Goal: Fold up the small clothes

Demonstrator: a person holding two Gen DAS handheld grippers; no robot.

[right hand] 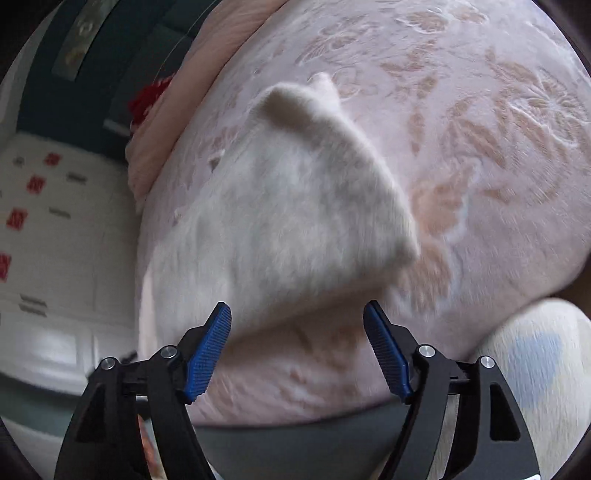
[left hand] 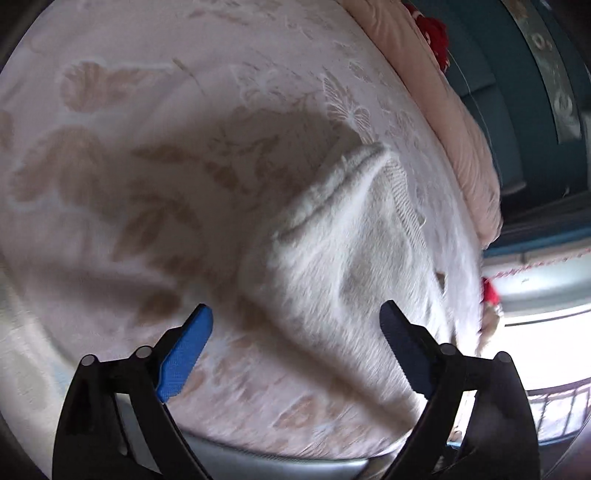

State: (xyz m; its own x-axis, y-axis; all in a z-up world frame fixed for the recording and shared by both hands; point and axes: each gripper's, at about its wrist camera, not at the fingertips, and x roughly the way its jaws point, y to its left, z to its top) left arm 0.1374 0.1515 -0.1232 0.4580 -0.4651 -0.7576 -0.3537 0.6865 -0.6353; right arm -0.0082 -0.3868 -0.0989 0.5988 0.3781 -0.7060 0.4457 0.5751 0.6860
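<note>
A small white fuzzy garment [left hand: 343,258] lies on the pale pink patterned bedspread [left hand: 129,166]; its ribbed hem points to the far side. In the right wrist view the same garment [right hand: 288,206] lies folded over, its near edge just beyond the fingertips. My left gripper [left hand: 295,317] is open and empty, jaws wide apart over the garment's near part. My right gripper [right hand: 297,314] is open and empty, just above the garment's near edge.
A pink folded quilt [left hand: 469,140] lies along the bed's far side, with a red item [left hand: 436,33] on it. A dark teal headboard [left hand: 517,92] stands behind. White cabinets [right hand: 55,240] stand left of the bed. The bed's near edge [right hand: 295,421] is below both grippers.
</note>
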